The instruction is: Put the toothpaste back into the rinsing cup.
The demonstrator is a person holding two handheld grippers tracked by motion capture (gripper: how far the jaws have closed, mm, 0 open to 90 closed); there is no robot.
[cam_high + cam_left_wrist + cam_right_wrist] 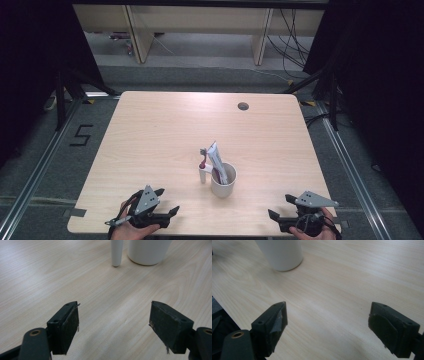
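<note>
While both grippers sit low at the bottom edge of the high view, the white cup [223,180] stands between them and a little farther up the frame, on the near-middle part of the wooden table [165,130]. Inside it a toothpaste tube [218,159] leans up and to the left, its upper end well above the rim, most likely because it is too long to stand straight, so the cup wall props it. Just left of the cup stands a slim white holder [203,174] with a toothbrush [203,157] rising from it; holder and cup are very close, though whether they touch cannot be told. The left gripper [166,200] lies at the lower left, its jaws spread wide with nothing between them; in the left gripper view [113,317] bare wood shows between the pads, and the holder's foot [116,252] and the cup's base [148,251] sit at the top of the frame, so this gripper seems aimed at them. The right gripper [281,206] at the lower right is likewise wide open and empty; in the right gripper view [327,317] the cup [282,253] fills the upper left. Held open and pointed inward, both look ready to reach, one perhaps to steady the cup.
</note>
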